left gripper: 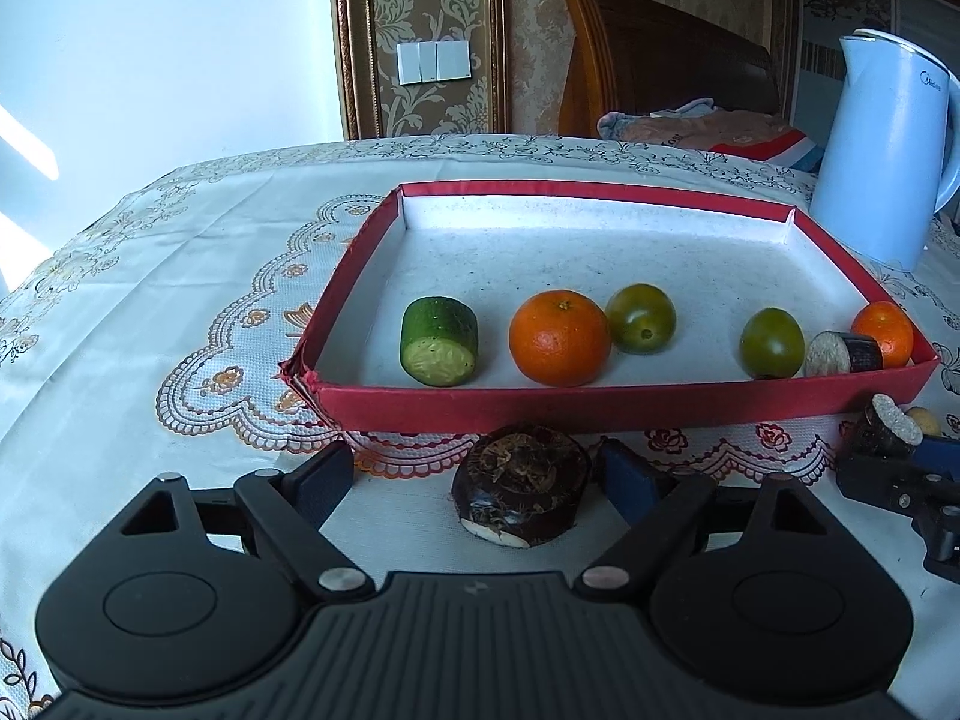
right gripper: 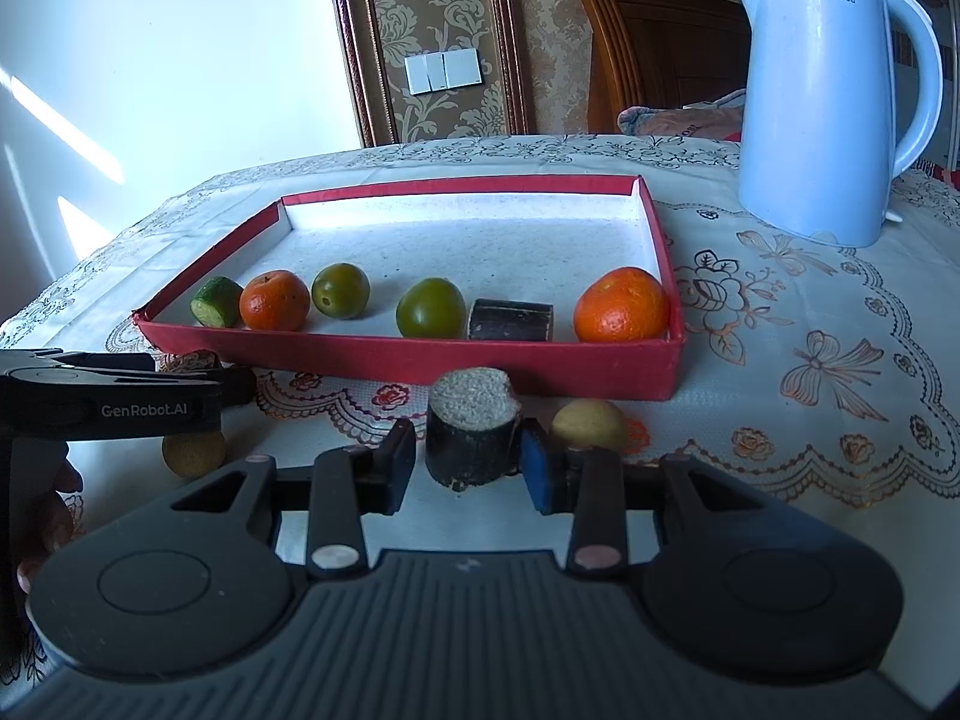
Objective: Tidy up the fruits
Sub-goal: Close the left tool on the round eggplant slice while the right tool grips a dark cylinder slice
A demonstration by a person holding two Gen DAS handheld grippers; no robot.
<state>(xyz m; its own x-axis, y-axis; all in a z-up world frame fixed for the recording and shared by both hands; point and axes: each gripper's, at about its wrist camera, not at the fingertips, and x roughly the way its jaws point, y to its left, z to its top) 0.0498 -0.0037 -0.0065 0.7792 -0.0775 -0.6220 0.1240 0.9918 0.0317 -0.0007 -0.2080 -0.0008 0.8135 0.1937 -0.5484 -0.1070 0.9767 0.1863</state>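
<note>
Both grippers at the table's near edge, each straddling a dark fruit chunk in front of the red cardboard tray (left gripper: 600,405).
Left gripper (left gripper: 480,483) jaws wide apart around the dark brown fibrous-topped round chunk (left gripper: 521,492), pads clear. Right gripper (right gripper: 468,468) jaws narrow around the black-skinned pale-topped cylinder chunk (right gripper: 471,435); contact hard to tell. Small yellow fruit (right gripper: 193,453) half hidden under the left gripper.

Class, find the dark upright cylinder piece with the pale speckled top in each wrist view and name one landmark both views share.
Left wrist view: dark cylinder piece at far right, before the red tray's front wall.
Right wrist view: lower centre, between the right gripper's fingers.
Shared landmark: blue kettle.
</note>
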